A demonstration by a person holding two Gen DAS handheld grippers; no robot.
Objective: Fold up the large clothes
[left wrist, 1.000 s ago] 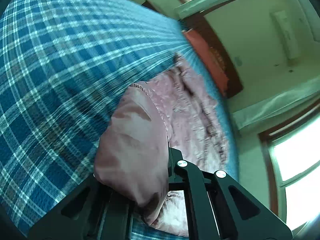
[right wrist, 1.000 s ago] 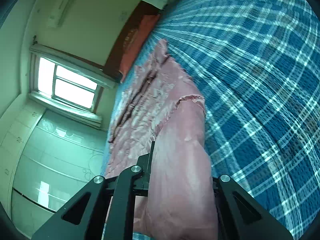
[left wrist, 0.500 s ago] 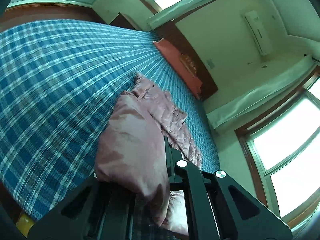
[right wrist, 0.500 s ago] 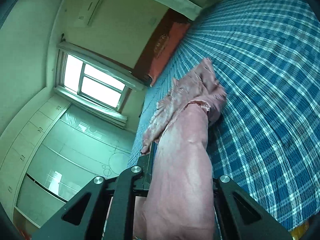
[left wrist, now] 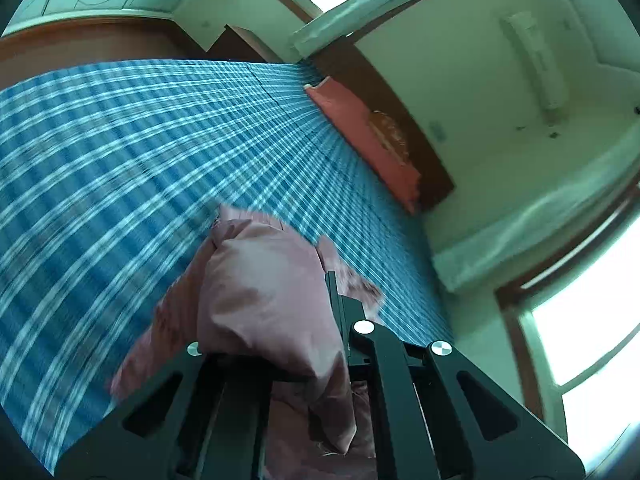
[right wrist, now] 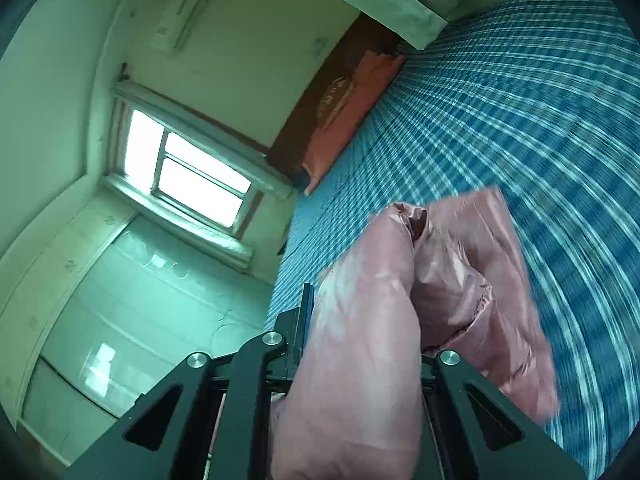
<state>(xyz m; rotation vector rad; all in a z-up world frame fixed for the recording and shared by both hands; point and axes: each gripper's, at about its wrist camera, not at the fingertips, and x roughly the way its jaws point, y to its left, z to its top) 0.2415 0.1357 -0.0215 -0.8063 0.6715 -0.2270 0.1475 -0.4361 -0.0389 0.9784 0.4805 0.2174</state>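
Note:
A puffy pink padded garment [left wrist: 264,292] hangs bunched in front of both cameras, lifted above a bed with a blue plaid sheet [left wrist: 120,152]. My left gripper [left wrist: 320,304] is shut on a thick fold of it; the cloth drapes over the left finger and hides it. In the right wrist view the same pink garment [right wrist: 372,320] bulges between the fingers, with my right gripper [right wrist: 344,320] shut on it and a second lobe sagging to the right. The fingertips are mostly buried in cloth.
The blue plaid sheet [right wrist: 520,120] covers the whole bed. A red pillow [left wrist: 360,136] leans on a dark wooden headboard [left wrist: 412,132] at the far end. Windows [right wrist: 180,172], a wall air conditioner [left wrist: 536,64] and pale cabinets [right wrist: 120,320] line the room.
Both grippers have risen and pulled back with the garment. One second ago most of it lay spread on the sheet; now it hangs gathered from both grips, and more of the room shows.

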